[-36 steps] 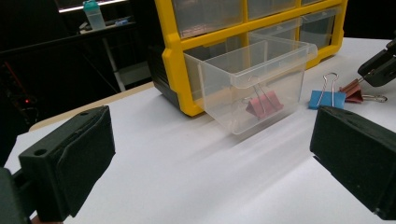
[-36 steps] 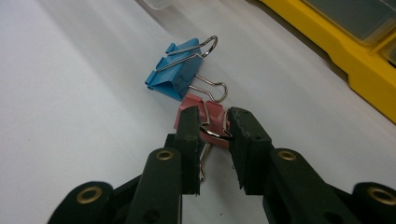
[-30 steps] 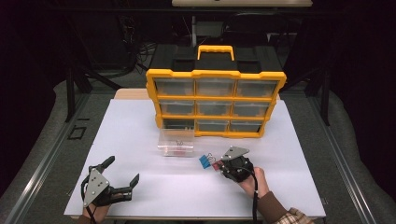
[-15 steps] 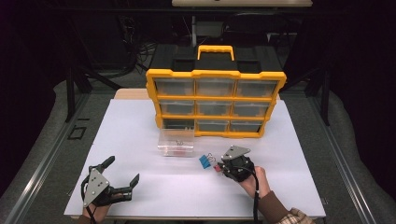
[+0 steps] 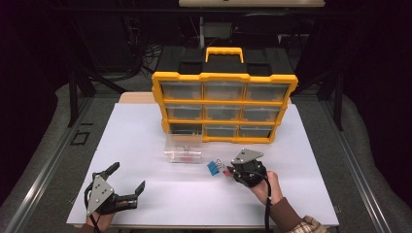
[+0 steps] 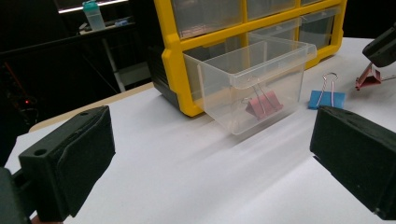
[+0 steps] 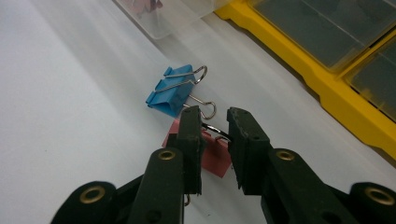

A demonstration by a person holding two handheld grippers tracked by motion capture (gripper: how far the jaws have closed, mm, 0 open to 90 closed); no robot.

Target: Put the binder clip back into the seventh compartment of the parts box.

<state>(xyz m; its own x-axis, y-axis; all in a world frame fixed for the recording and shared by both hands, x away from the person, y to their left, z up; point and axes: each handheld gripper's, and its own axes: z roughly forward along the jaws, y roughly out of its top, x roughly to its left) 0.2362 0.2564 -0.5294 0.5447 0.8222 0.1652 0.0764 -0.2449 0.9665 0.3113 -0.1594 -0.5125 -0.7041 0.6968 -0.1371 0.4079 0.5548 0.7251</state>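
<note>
High view shows, from left to right, the left claw (image 5: pixel 127 187) resting low on the white surface (image 5: pixel 160 194) with its jaws wide apart and nothing between them. Ahead of it and to its right stands a clear plastic drawer bin (image 5: pixel 183 147), pulled out of the yellow organizer box with small transparent drawers (image 5: pixel 223 107); one pink binder clip (image 6: pixel 262 104) lies inside the bin. Right of the bin lies a blue metal binder clip (image 5: pixel 213 168), just in front of the right claw (image 5: pixel 228 171) and not touched by it.

Right gripper view shows the right claw (image 7: pixel 214 140) with its jaws drawn close together around the wire handle of a red metal binder clip (image 7: pixel 215 158). The red body sits on the surface directly under the jaw tips. Whether the pads already press the wire I cannot tell surely; a narrow gap remains visible.

I judge that this clip is light and stiff, with smooth painted steel that can slip. The thin wire loops are springy and may fold sideways, so a hold low on the loops, near the body, seems safer. The neighbouring blue clip almost touches it and could be dragged along.
</note>
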